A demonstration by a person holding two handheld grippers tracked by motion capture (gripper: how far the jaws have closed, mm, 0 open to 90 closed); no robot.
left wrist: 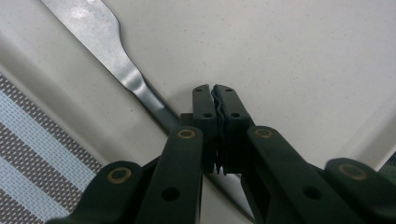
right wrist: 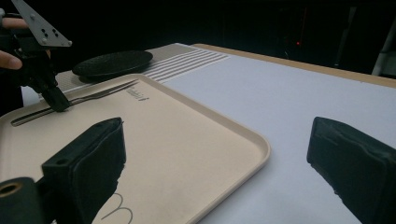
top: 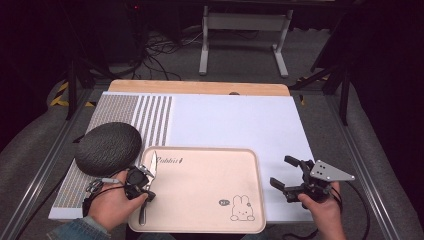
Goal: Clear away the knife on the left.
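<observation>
A white mat covers the bench, bare across its far right half. A beige tray sits at the near edge, a dark round trivet beside its left rim. The left gripper view shows the left tongs clenched on a knife along the tray's left side. The right tongs are spread wide, empty, right of the tray.

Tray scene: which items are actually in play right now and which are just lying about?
In play:
- left gripper, shut on the knife
- tray, which the knife lies in

Lying about:
- dark round mat, left of the tray
- striped placemat underneath
- right gripper, open, holding nothing, right of the tray
</observation>
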